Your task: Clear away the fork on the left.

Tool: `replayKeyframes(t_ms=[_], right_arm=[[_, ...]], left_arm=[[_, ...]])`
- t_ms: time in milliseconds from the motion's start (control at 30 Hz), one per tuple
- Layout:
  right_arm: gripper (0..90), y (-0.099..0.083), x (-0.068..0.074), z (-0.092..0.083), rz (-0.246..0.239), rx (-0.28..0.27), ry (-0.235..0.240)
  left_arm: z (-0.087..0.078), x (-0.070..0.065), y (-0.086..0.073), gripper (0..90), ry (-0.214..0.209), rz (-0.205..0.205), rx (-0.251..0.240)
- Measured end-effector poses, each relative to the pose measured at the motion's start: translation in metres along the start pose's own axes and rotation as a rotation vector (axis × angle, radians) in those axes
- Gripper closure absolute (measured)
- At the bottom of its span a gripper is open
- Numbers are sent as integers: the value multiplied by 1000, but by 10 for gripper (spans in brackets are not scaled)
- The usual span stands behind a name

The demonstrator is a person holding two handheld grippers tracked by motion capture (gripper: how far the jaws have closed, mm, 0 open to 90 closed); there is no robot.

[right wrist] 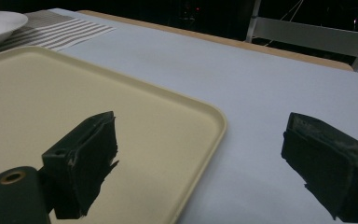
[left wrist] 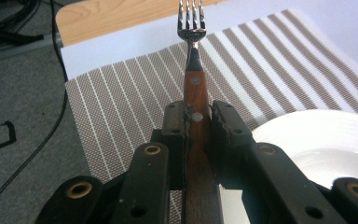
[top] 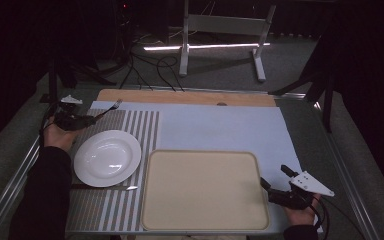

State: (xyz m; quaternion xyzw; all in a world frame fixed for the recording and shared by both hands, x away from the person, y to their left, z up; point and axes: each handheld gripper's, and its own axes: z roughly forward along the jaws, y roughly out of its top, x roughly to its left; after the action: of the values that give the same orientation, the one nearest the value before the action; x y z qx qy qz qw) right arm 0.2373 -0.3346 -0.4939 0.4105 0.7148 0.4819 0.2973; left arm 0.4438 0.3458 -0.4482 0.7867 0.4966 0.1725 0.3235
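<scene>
Two tongs are at work here: the left tongs (left wrist: 196, 122) are clamped on the wooden handle of a fork (left wrist: 193, 70), tines pointing away over the striped placemat (left wrist: 121, 98), and in the high view the fork (top: 111, 107) sits lifted near the far left corner of the bench (top: 220, 125), just beyond the white plate (top: 107, 158). The right tongs (right wrist: 205, 158) hang with jaws spread wide and nothing between them, over the near right edge of the cream tray (right wrist: 168, 135). This looks like the carrying step of laying a place setting, with the fork in the air and not yet set down. A knife (top: 105, 188) lies on the placemat just at the plate's near side. The next move probably calls for lowering the fork flat onto the placemat beside the plate, handle level, before the grip is eased. Both plate and tray hold nothing.
</scene>
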Motion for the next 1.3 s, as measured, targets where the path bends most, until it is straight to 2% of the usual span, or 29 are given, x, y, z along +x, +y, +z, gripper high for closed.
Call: replayKeyframes(t_ms=[133,167,200,233,1100,1133,1300], right_arm=[[100,0,0,0,1,-1,0],[100,0,0,0,1,-1,0],[100,0,0,0,1,-1,0],[100,0,0,0,1,-3,2],[101,0,0,0,3,0,5],[100,0,0,0,2,1,6],[101,0,1,1,0,2,7]], left_arm=[[-5,-3,0,771,-3,8,-13],[-10,-5,-2,771,-3,4,-41],[-10,-5,-2,771,-3,4,-41],[-13,-6,-3,771,-7,-6,-62],[-34,-33,-13,771,-14,21,-130],[-37,-36,-14,771,-24,24,-133],[-41,-43,-16,771,-19,34,-140]])
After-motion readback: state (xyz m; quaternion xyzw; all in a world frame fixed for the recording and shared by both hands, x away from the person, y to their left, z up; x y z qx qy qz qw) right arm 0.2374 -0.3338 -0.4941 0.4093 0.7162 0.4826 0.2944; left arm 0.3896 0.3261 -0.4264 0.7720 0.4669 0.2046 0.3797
